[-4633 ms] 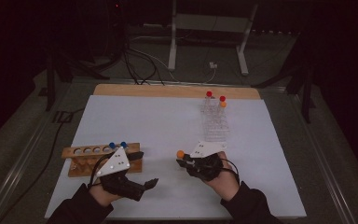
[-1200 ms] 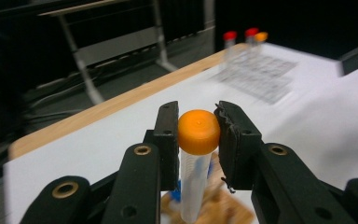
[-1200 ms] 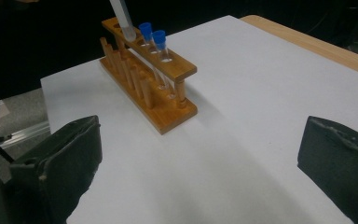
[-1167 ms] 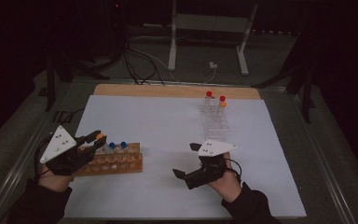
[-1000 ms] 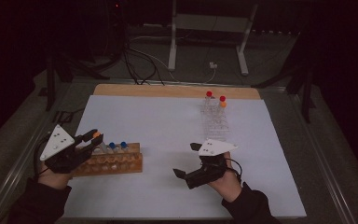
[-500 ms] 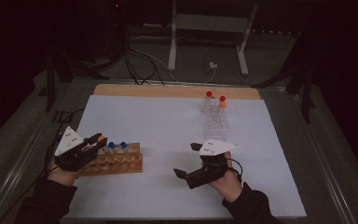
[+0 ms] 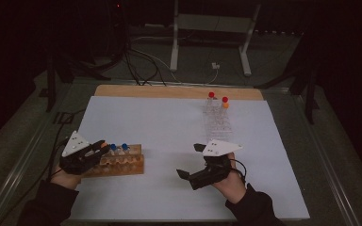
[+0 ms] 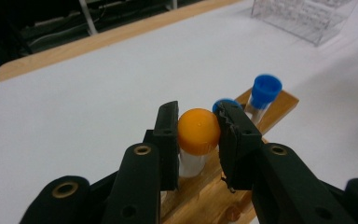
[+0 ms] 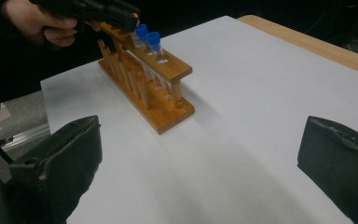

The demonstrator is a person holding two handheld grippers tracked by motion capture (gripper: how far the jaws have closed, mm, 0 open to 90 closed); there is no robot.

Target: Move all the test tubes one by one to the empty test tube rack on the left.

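Note:
My left gripper is shut on an orange-capped tube, its pads pressing the cap from both sides above the wooden rack. In the high view the left gripper sits over the left end of the wooden rack. Two blue-capped tubes stand in the rack just beyond it, and the blue-capped tubes also show from above. My right gripper rests open on the white sheet, jaws wide apart with nothing between them. From its own view the rack lies ahead with the left gripper over its far end.
A clear plastic rack stands at the back right holding red-capped tubes and an orange-capped one. The white sheet covers the table, with a wooden edge at the back. Cables and a metal stand lie beyond the table.
My left gripper has come down and to the right with the orange-capped tube, ending over the rack's left end. The right gripper has stayed put.

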